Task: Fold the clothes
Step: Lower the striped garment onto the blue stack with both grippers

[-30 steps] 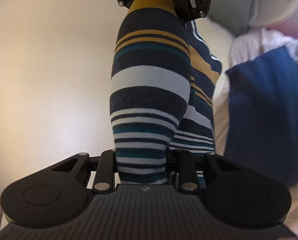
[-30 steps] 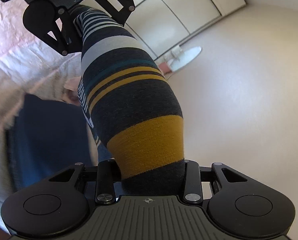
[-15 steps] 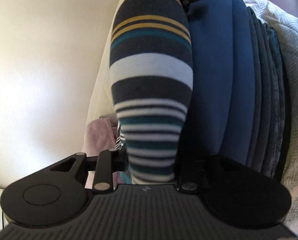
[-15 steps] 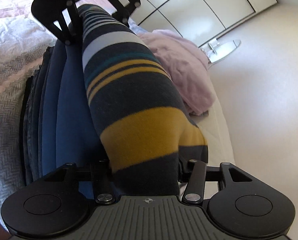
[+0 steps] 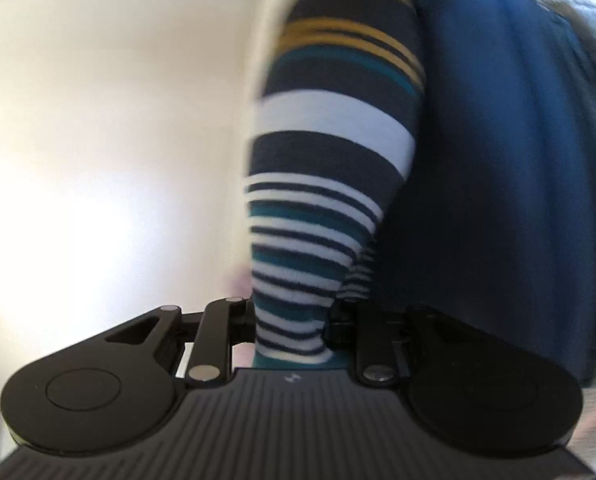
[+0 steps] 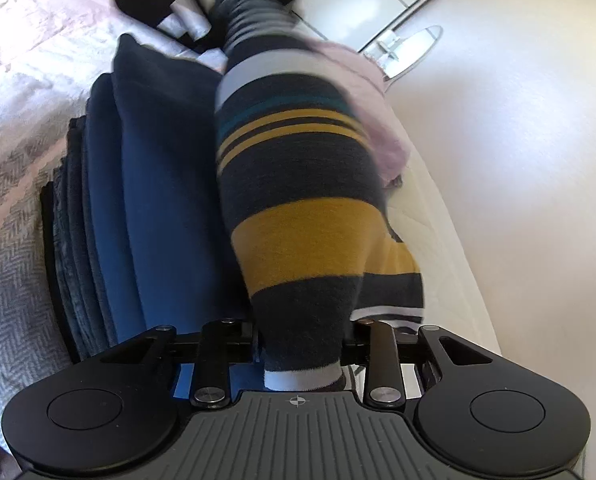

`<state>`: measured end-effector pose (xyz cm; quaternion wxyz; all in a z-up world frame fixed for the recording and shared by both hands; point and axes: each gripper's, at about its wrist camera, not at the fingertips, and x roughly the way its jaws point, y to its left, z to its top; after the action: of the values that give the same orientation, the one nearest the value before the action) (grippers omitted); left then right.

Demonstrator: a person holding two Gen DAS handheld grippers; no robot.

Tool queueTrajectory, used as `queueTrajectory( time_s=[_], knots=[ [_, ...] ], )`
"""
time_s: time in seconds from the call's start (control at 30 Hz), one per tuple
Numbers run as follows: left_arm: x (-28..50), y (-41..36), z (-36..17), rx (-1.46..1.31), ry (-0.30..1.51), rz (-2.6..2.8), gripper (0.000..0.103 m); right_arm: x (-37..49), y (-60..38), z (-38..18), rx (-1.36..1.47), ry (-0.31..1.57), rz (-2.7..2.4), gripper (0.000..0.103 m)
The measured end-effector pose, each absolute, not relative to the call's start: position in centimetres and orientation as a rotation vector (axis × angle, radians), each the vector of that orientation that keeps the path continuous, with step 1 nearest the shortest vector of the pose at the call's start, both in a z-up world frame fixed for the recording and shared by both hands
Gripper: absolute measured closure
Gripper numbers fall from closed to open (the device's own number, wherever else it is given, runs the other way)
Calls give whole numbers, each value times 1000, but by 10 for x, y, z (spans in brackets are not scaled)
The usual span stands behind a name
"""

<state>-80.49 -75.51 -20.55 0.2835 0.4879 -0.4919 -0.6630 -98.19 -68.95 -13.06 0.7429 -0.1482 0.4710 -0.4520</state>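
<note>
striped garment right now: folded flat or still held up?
Held up, not laid flat. The striped garment spans between the left gripper and right gripper, both shut on it, beside the blue folded stack.

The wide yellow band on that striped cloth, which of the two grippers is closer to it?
Right. The right gripper clamps the striped cloth right next to the wide yellow band; the left gripper clamps the opposite end, with the band at the far end from it.

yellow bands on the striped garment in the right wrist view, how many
3: one wide band low on the striped garment, nearer the right claw, and two thin ones together higher up. Folds may hide more.
</note>
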Motion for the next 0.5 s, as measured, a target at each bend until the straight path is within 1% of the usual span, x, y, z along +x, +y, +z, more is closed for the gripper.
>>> queueTrajectory(
  time_s=[0.17, 0.2, 0.23, 0.3, 0.47, 0.5],
  knots=[
    [-792, -742, -229, 1316, -1136, -1802, 85, -985, -699, -112, -442, 1057, -938, 73],
    [-793, -740, -231, 1315, -1124, -1801, 85, -987, -700, -106, -473, 1050, -940, 73],
    [-795, -739, -231, 1313, -1117, -1799, 85, -990, -701, -99, -503, 1043, -942, 73],
    [-797, -736, -233, 1310, -1119, -1798, 86, -996, -699, -105, -487, 1057, -945, 73],
    [-795, -725, -241, 1297, -1173, -1807, 86, -1004, -678, -142, -375, 1112, -943, 73],
    [-794, -724, -243, 1296, -1179, -1805, 86, -1004, -679, -141, -366, 1110, -948, 73]
  ],
)
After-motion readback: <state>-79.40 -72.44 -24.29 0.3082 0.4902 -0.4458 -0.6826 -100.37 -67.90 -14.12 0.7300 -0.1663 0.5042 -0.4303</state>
